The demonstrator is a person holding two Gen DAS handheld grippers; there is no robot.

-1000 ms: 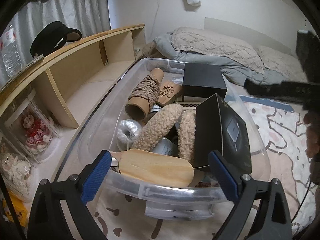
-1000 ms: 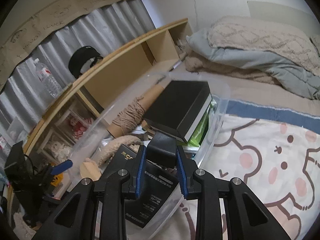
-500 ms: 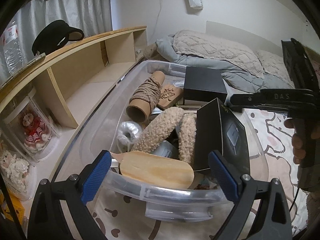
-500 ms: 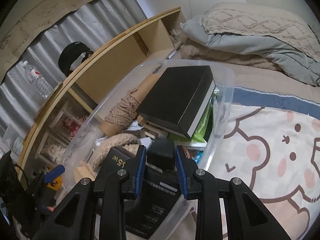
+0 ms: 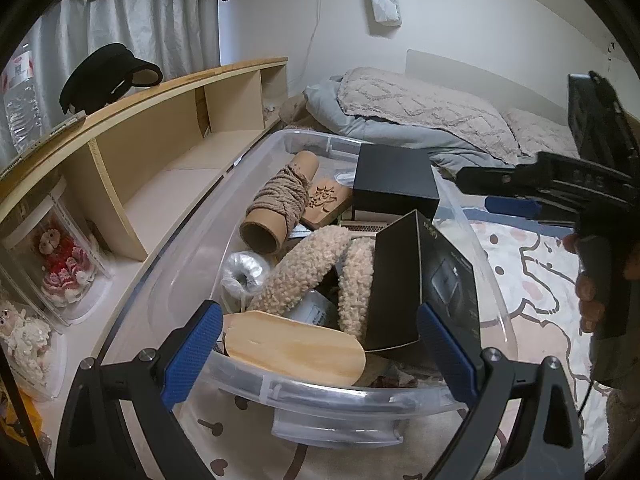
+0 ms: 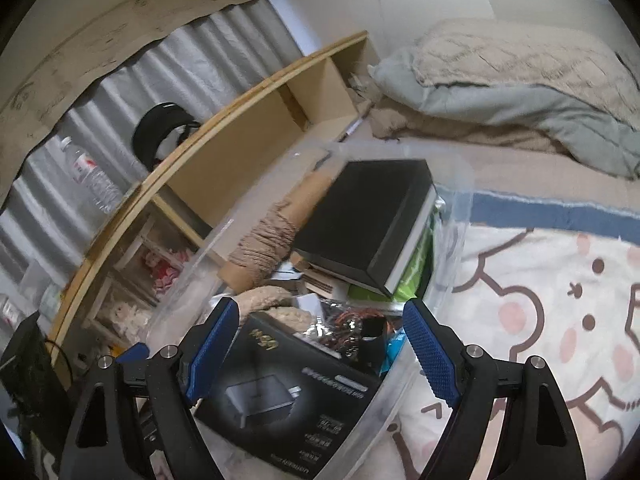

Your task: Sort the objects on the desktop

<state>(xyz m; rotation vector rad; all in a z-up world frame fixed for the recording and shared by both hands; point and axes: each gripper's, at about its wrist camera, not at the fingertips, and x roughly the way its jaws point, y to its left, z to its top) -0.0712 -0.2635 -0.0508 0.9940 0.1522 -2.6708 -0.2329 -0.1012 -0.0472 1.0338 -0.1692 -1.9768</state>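
Since the earlier frames the right gripper point(image 6: 320, 344) has let go of the small black block it pinched; its blue-padded fingers now stand wide apart and empty over the clear plastic storage bin point(image 5: 280, 390). Left to right, the left gripper point(image 5: 318, 350) is likewise spread wide with nothing held, at the bin's near rim above a flat pale wooden paddle point(image 5: 294, 346). Beside it a tall black printed carton point(image 5: 424, 284) leans against the bin's right wall.
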